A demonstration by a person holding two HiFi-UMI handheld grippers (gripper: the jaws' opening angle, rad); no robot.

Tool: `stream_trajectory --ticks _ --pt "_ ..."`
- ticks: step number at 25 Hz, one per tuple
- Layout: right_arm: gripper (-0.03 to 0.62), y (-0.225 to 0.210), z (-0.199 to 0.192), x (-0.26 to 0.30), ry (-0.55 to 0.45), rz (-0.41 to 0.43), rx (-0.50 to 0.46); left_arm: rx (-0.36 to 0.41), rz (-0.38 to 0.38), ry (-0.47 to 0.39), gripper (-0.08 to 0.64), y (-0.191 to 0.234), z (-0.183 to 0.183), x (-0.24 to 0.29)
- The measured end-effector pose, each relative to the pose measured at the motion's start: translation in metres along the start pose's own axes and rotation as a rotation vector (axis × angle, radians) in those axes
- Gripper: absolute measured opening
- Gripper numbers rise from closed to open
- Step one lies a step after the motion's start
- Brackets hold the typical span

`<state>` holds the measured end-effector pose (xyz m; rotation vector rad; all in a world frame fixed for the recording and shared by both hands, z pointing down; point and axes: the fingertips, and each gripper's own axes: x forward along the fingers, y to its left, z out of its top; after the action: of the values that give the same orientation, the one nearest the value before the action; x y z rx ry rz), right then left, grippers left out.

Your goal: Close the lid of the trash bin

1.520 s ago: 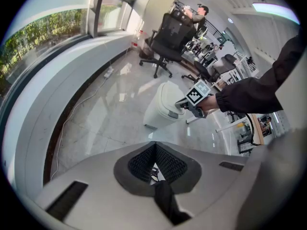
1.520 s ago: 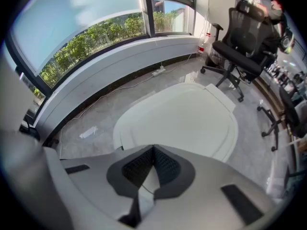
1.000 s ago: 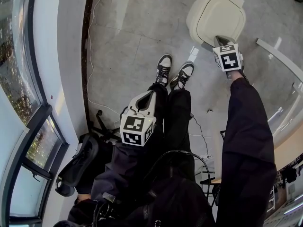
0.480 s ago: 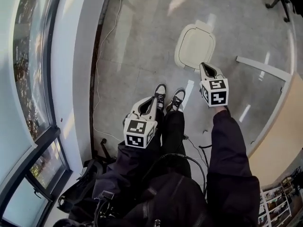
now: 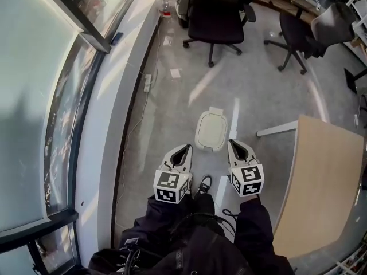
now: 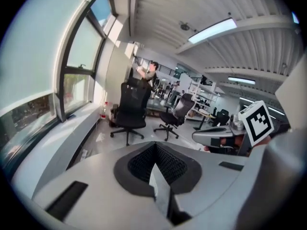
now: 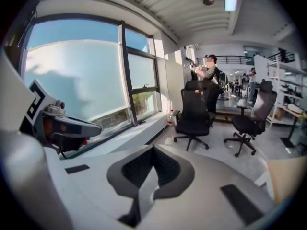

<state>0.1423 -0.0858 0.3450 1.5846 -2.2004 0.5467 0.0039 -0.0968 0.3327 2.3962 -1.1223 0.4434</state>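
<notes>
The cream trash bin stands on the grey floor ahead of my feet, and its lid lies flat over it. My left gripper is held at waist height to the bin's near left, jaws shut and holding nothing. My right gripper is level with it at the bin's near right, also shut and empty. Both grippers are well above the bin and touch nothing. In the left gripper view the left gripper points across the office, with the right one's marker cube at the right. The right gripper points the same way.
A wooden desk stands to my right. Two black office chairs stand farther ahead. A window wall with a long sill runs along the left, with a cable beside it. A person stands far off.
The head view has lifted from my legs to the room. My right gripper has come back off the bin lid and now hangs level with the left one.
</notes>
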Motion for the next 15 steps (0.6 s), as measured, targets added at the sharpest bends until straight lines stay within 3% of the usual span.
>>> stream_trajectory --ticks 5,15 --pt "0.005 0.006 0.057 -0.080 -0.107 -0.055 0.038 0.058 -0.044 -0.105 0.002 -0.044 0.069 -0.038" --pt "0.005 0.010 0.132 -0.152 -0.309 -0.110 0.030 0.139 -0.067 -0.209 0.002 -0.081 0.126 -0.084"
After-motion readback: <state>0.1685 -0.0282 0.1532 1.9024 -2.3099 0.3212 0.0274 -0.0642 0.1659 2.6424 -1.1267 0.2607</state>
